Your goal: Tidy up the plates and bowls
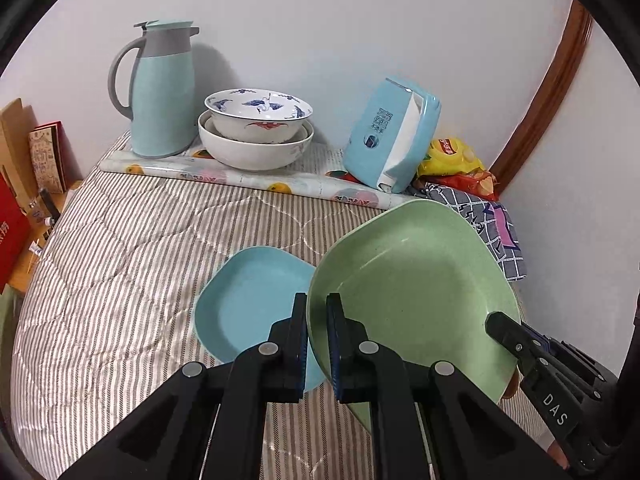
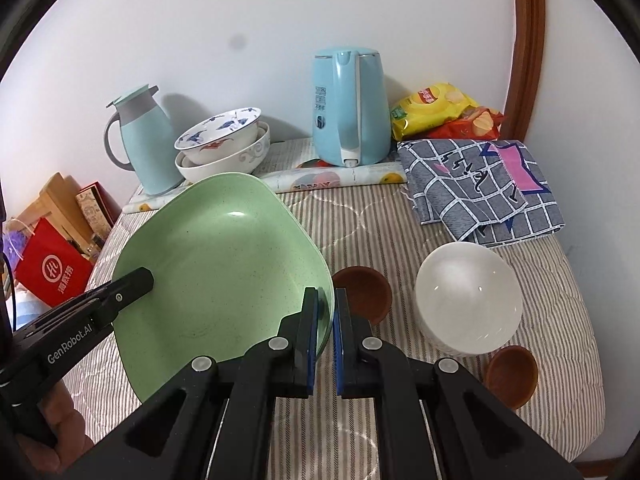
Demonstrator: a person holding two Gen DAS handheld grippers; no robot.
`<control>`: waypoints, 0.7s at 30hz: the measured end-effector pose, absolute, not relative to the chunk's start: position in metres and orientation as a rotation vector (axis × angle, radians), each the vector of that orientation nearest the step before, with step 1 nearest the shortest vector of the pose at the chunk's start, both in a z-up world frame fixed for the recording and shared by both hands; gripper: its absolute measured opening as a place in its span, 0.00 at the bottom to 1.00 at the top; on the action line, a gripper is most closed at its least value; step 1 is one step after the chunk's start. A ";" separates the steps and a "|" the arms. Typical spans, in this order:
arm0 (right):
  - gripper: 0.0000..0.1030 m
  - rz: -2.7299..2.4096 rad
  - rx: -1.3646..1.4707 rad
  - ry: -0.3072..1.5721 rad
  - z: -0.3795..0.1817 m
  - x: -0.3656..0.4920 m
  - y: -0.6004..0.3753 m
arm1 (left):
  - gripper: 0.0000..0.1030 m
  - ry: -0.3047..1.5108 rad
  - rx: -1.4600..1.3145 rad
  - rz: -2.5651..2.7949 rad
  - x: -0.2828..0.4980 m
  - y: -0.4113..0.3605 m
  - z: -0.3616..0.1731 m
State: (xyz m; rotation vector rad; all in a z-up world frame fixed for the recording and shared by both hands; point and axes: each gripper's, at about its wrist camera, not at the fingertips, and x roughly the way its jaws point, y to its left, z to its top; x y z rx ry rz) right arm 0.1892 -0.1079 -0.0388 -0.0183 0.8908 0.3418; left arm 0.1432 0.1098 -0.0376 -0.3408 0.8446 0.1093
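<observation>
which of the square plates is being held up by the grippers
The green plate: the left gripper and right gripper each clamp an edge of it, lifted and tilted. The smaller blue plate lies flat on the striped cloth.

I note a green plate (image 1: 416, 280), squarish with rounded corners, speckled, lifted clear of the striped cover and tilted, its rim pinched on two opposite sides. A smaller blue plate (image 1: 248, 300) of like shape lies flat just beside it. Two patterned white bowls (image 1: 256, 128) sit nested by the wall. I see an upturned white bowl (image 2: 468, 304) between two brown bowls (image 2: 364, 292).
</observation>
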 end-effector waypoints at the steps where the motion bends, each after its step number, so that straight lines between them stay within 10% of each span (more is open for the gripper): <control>1: 0.07 0.344 -0.018 0.890 -0.038 0.188 -0.107 | 0.09 0.844 -0.343 0.111 0.142 0.112 -0.038; 21: 0.07 0.374 -0.022 0.909 -0.048 0.183 -0.079 | 0.09 0.862 -0.379 0.141 0.132 0.140 -0.047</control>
